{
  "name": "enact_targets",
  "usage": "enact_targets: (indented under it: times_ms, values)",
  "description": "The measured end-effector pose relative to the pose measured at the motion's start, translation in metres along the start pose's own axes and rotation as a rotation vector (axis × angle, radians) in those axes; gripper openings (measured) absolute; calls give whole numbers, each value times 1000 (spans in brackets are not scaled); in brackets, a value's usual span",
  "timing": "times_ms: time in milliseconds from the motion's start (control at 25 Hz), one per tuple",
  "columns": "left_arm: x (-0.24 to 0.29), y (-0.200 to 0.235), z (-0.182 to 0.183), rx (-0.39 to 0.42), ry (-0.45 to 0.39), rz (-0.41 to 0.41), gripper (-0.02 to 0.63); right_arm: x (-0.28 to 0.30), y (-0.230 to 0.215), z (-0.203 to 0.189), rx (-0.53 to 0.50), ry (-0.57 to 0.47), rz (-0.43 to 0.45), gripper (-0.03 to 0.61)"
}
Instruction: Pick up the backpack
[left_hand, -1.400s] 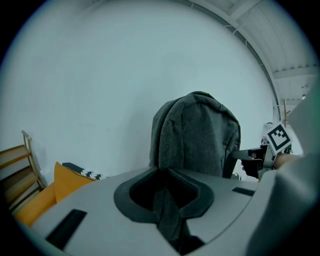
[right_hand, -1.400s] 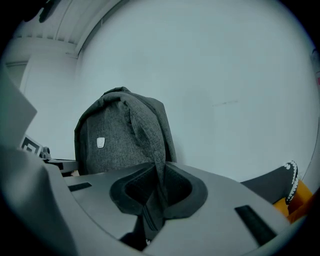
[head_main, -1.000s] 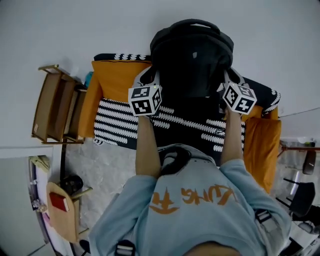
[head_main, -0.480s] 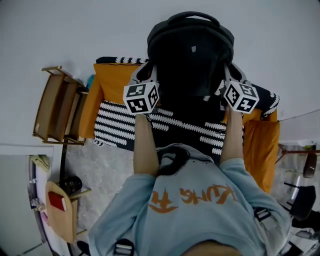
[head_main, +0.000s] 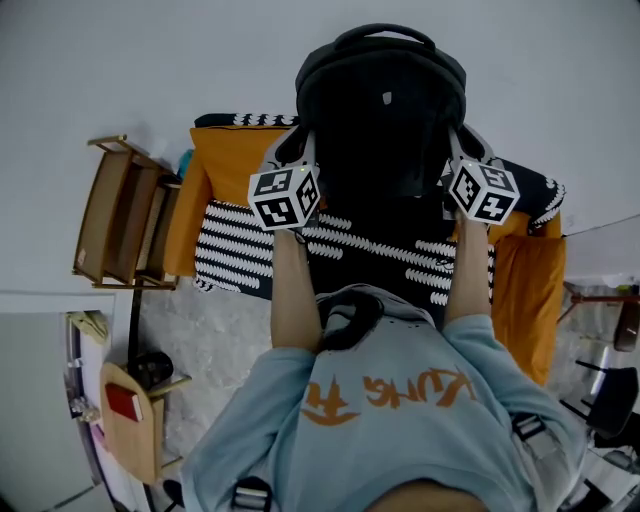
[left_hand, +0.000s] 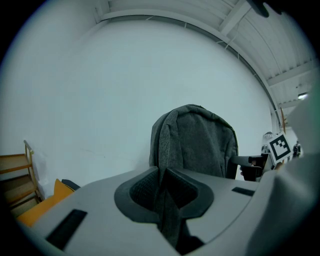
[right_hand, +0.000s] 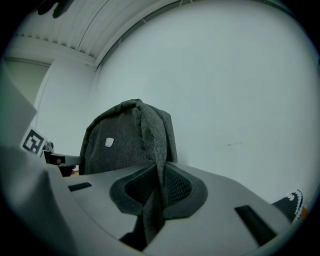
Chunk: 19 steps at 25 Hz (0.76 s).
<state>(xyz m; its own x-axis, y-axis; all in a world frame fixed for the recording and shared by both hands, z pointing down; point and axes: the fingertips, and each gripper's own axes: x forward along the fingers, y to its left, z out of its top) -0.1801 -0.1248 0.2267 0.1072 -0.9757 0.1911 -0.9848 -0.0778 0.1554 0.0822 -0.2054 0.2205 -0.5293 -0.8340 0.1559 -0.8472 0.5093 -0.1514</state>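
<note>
Your left gripper (head_main: 293, 155): fingers clamped on fabric at the left edge of the grey backpack (head_main: 385, 100), upper centre of frame. Your right gripper (head_main: 462, 152): fingers clamped on its right edge.

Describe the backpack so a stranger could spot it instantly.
Find the orange couch under a black-and-white patterned blanket. At its far edge the left claw and right claw pinch a dark grey fabric backpack. Unlike the patterned blanket, it is plain and rounded.

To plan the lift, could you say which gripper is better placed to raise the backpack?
Neither alone: left gripper and right gripper each clamp a side fold of the backpack; lift with both.
</note>
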Motion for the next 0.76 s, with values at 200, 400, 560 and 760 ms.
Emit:
enact_targets:
  times_ms: [200, 400, 560, 760]
  values:
    - [4, -4, -2, -14, 4, -10, 64, 2, -6, 1, 7, -5, -2, 37]
    - [6, 0, -6, -21, 13, -8, 64, 7, -5, -1, 12, -9, 1, 37]
    - [6, 7, -8, -25, 21, 6, 64, 12, 0, -6, 13, 3, 11, 37]
    - [9, 9, -10, -21, 25, 6, 64, 19, -2, -8, 20, 3, 15, 37]
